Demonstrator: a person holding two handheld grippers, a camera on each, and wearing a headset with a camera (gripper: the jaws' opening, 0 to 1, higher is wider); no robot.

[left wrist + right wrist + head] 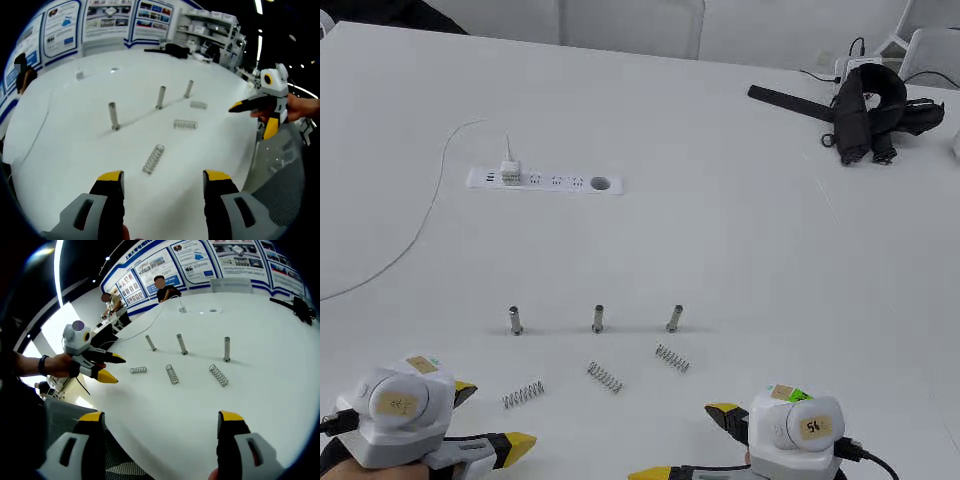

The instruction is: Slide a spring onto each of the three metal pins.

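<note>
While all three springs are lying loose on the table (740,230) with no pin wearing one yet, the left gripper (164,176) is hanging wide open and empty. In the left gripper view the left spring (153,159) is sitting just ahead at twelve o'clock, its long axis pointing toward one o'clock, so I'm judging closing jaws would be pinching across its coils. The left pin (113,116) is standing upright beyond at eleven. The right gripper (160,416) is gaping empty too, with the right spring (218,375) farther off at one o'clock, so the left gripper is looking nearer.
</note>
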